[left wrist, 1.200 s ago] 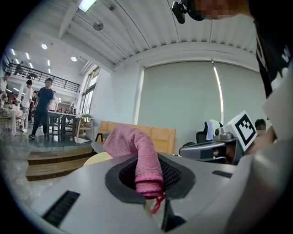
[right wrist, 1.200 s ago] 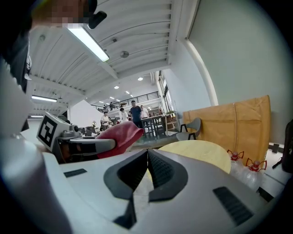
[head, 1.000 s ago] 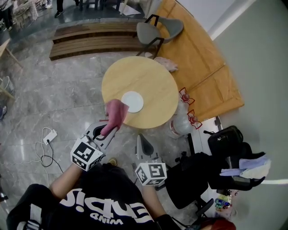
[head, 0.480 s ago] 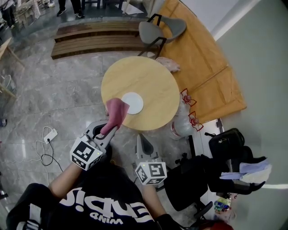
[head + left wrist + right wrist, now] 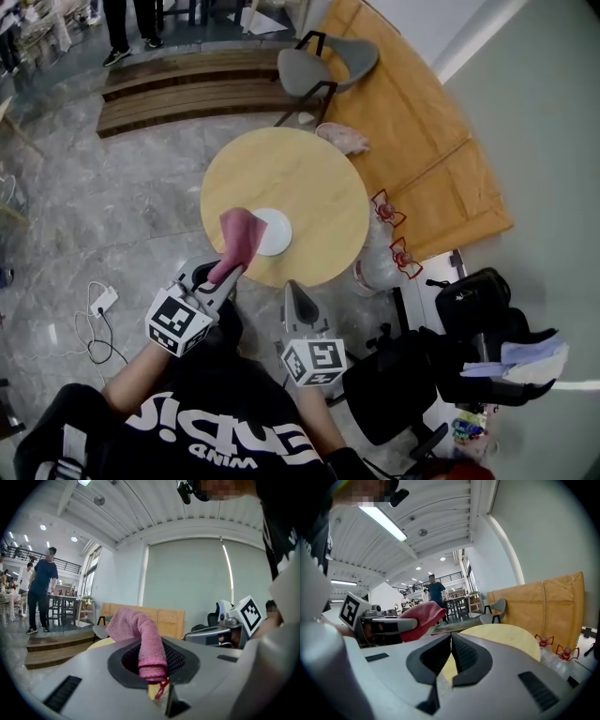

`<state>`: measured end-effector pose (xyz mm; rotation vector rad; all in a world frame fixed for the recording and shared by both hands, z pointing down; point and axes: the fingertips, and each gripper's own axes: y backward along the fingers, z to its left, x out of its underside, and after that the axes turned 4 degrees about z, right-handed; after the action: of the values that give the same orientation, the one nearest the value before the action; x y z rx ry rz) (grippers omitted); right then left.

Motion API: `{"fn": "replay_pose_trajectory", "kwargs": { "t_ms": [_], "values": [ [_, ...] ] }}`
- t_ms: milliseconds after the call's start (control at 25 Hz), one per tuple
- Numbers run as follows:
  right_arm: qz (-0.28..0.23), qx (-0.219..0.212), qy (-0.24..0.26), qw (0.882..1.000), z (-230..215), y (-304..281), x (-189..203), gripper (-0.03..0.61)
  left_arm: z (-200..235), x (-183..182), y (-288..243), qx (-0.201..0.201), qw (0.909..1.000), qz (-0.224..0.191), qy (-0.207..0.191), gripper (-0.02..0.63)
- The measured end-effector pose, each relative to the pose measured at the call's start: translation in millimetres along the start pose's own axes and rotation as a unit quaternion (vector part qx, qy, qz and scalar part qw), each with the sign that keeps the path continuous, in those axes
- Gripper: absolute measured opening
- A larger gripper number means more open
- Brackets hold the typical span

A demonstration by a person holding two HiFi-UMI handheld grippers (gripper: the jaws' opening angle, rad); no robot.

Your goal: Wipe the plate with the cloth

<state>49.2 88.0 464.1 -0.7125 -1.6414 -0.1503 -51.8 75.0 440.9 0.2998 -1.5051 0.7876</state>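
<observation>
Pink cloth (image 5: 239, 238) overlapping the white plate's (image 5: 273, 232) left rim.
The left gripper (image 5: 221, 275) is clenching the cloth's lower end; the plate is lying near the front of the round wooden bench (image 5: 314, 183); the right gripper (image 5: 293, 292) is hovering closed and empty at the bench's near edge.

Left gripper (image 5: 225, 275) clamped on cloth (image 5: 238, 239) — right gripper (image 5: 294, 289) jaws together, empty.

Nubby pink cloth (image 5: 239, 239), matt wooden table (image 5: 309, 173)
</observation>
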Motion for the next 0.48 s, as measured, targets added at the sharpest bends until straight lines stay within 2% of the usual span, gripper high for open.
{"fn": "replay_pose_trajectory", "kwargs": {
  "t_ms": [480],
  "values": [
    [0.011,0.033,-0.011,0.999,-50.3,-60.9,-24.8,0.023,50.8,-16.7,-78.7,0.038,0.9992,0.015,0.006,0.051]
  ]
}}
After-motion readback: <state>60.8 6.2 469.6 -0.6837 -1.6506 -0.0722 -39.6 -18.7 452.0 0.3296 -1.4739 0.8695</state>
